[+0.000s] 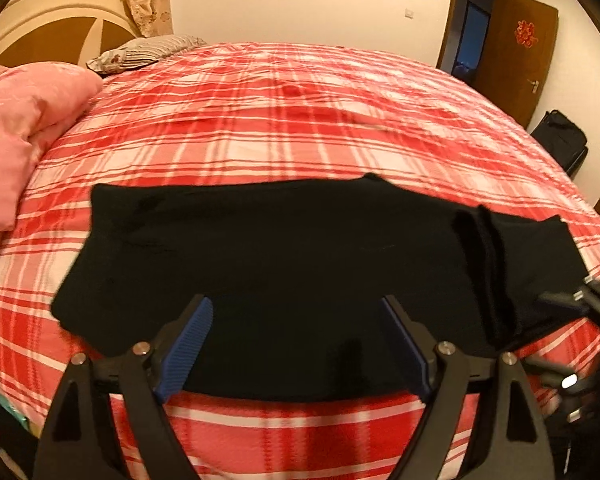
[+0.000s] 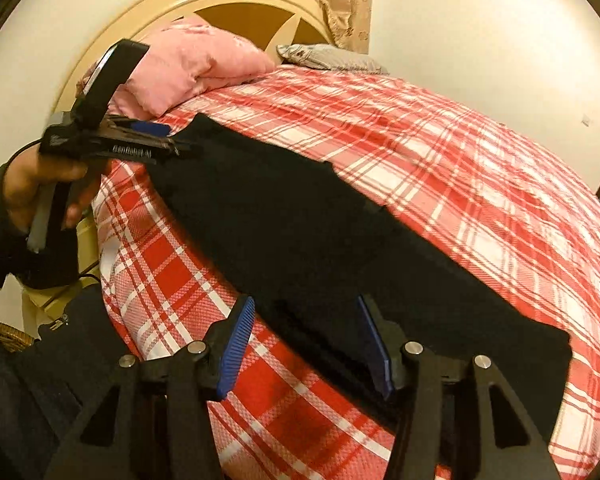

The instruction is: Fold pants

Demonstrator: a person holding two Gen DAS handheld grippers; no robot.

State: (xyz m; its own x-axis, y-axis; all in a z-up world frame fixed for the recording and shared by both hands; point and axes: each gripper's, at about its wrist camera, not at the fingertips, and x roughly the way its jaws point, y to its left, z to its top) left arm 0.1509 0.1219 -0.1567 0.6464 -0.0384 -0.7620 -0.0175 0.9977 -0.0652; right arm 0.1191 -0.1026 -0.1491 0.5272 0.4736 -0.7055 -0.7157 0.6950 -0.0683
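1. Left gripper [image 1: 296, 340]: jaws spread wide, blue pads [image 1: 188, 344] clear of cloth, holding nothing; hovers at near edge of the black pants [image 1: 280, 248].
2. Right gripper [image 2: 306, 344]: also spread, nothing pinched, over the pants' near edge toward their other end.
3. Pants lie as a long flat black strip across the red plaid bedspread [image 1: 284, 120], close to the bed's near side; a layered fold edge [image 1: 488, 240] shows toward the right end.
4. Looks partly folded already; next fold likely end over end.
5. To do well: pinch all layers at each near corner, lift evenly, align edges before letting go.
6. Pink quilt [image 1: 24, 120] and headboard [image 2: 204, 4] well apart from the pants.
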